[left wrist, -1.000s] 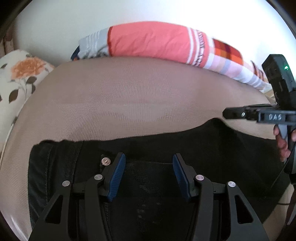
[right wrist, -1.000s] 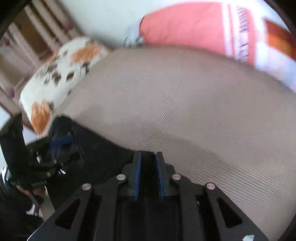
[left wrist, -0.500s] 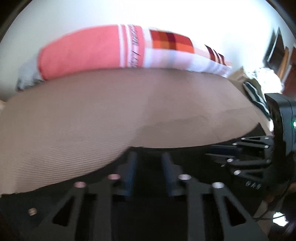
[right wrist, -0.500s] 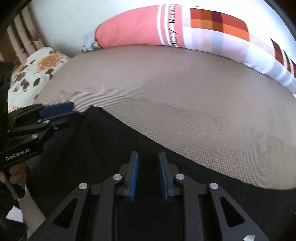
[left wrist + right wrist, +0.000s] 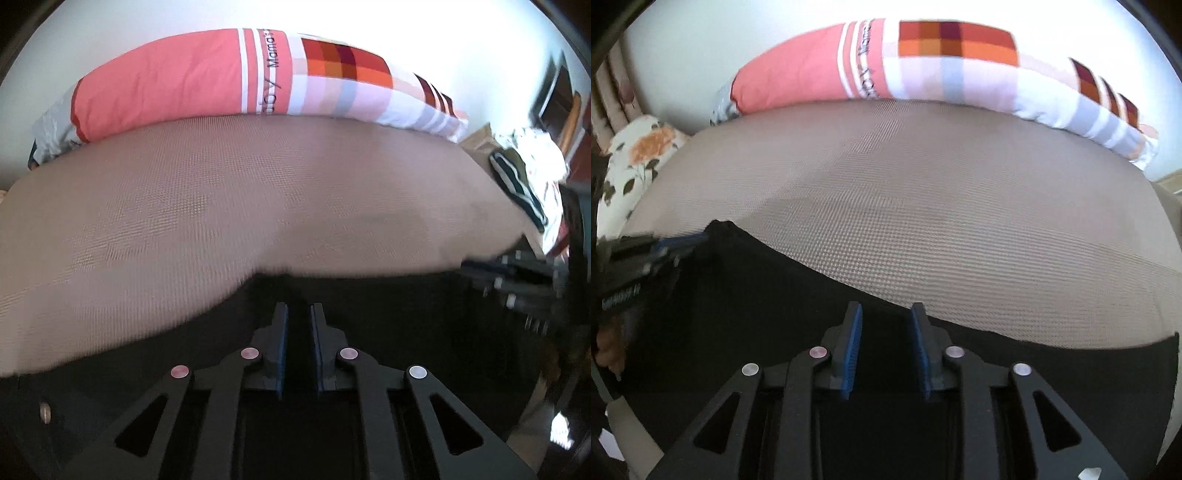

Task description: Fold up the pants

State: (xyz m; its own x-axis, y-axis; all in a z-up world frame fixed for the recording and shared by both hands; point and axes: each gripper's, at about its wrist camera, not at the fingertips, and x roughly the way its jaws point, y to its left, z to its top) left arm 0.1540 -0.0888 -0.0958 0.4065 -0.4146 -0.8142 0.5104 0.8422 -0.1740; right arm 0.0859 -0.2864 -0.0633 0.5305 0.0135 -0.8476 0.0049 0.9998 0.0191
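- A tan woven bed fills the middle.
- A coral-and-checked bolster lies along a bright white wall.
- A floral pillow sits left.

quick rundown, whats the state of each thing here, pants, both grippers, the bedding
black pants: spread on the bed, near edge under both grippers
left gripper: jaws nearly together, dark fabric between them, grip itself not clear
right gripper: jaws opening, pads apart over the pants
mesh bed cover: flat, mostly bare
striped bolster pillow: lying along the far edge by the wall
floral pillow: at the bed's left corner
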